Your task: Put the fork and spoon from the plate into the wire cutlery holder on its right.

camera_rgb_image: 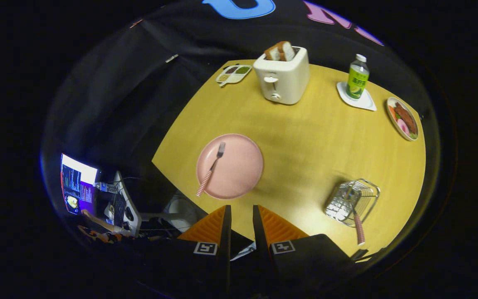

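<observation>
Hovering empty with jaws slightly parted, the gripper (241, 216) should descend squarely over the fork (211, 168) handle at the plate (239, 170) rim, the spoon (357, 222) apparently already in the holder (349, 201).

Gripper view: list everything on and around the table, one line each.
table: one, yellow wood
plate: one, pink, just ahead of the fingers
fork: one, striped pink handle, on the plate
wire holder: one, silver, right of the plate
spoon: one, pink handle, in the holder
toaster: one, cream, bread inside
bottle: one, green, on white coaster
food dish: one
divided tray: one
gripper: orange fingers, apart, holding nothing
</observation>
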Tool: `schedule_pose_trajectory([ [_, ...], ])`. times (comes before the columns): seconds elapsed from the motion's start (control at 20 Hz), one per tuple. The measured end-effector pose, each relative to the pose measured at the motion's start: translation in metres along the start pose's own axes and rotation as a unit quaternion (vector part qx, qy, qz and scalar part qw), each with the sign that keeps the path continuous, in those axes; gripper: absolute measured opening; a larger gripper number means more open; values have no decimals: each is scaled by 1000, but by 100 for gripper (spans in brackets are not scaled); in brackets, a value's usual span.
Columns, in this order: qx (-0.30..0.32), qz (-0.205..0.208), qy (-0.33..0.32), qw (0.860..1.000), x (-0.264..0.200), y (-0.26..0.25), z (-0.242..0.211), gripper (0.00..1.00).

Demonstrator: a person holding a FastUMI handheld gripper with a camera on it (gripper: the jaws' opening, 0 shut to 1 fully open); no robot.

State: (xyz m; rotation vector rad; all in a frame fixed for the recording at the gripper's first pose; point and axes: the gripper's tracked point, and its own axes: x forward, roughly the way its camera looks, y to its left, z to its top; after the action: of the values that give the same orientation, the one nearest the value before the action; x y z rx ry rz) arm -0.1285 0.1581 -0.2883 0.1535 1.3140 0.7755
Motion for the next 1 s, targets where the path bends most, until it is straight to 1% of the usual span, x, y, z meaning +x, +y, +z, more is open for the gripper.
schedule_pose_trajectory([
  [0.15,-4,36,6,999,41,40,7,32],
  [0.3,-5,55,28,998,82,69,4,32],
  [0.4,11,65,43,997,108,84,2,32],
  [0.55,31,52,70,996,144,84,-4,32],
  [0.7,46,17,96,994,178,73,-10,32],
  [0.8,49,-1,108,993,192,65,-16,32],
  [1.0,54,-15,126,991,211,65,-23,32],
])
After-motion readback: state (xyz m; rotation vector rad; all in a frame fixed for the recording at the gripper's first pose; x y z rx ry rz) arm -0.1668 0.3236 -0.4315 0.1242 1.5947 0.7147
